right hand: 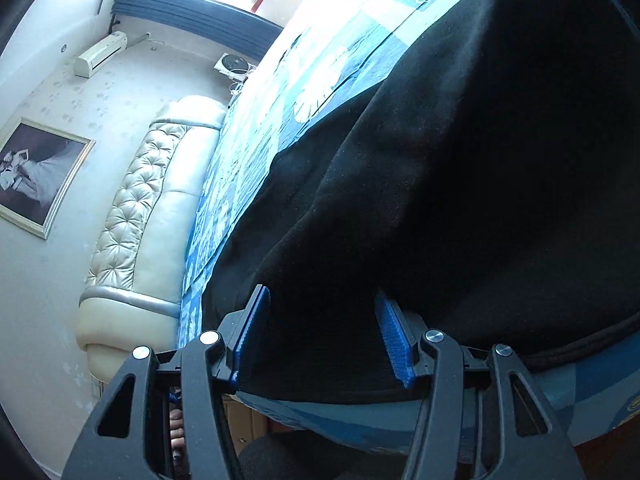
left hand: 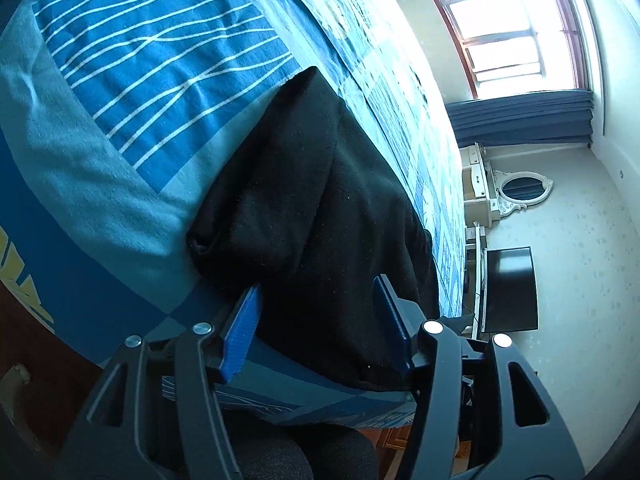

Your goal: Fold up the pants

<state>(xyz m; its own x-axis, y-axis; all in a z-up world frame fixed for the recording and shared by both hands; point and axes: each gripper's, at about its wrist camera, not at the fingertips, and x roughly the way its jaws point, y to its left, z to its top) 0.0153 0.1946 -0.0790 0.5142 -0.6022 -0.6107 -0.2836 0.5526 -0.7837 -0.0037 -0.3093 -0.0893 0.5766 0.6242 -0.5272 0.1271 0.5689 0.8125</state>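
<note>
We observe the black pants [left hand: 320,216] lying on the blue patterned bedspread [left hand: 132,92] near the bed's front edge; the fabric is matte, slightly fuzzy and flecked with pale lint. In the left wrist view the garment appears folded into a stacked, roughly rectangular bundle; an upper layer overlaps a lower one along a diagonal edge, and a rounded fold closes the bundle toward the striped panel of the cover. The near hem lies flat just inside the edge of the bed.

We see the left gripper [left hand: 320,328] with its blue ribbed pads [left hand: 240,340] standing apart on either side of the near end of the pants; the cloth lies between them, but the pads do not press on it; the jaws are open.

In the right wrist view the pants [right hand: 460,184] fill most of the frame as a broad dark mass; a soft ridge runs diagonally across the top layer, and a stitched band borders the lower right edge. The right gripper [right hand: 324,344] likewise straddles the near hem; its blue pads [right hand: 394,344] are spread, with fabric lying between them and a gap visible at each side; we read this claw as open as well.

Beyond the bed we note a tufted cream headboard [right hand: 132,216], a framed picture [right hand: 36,176] and a bright window [left hand: 516,28].
</note>
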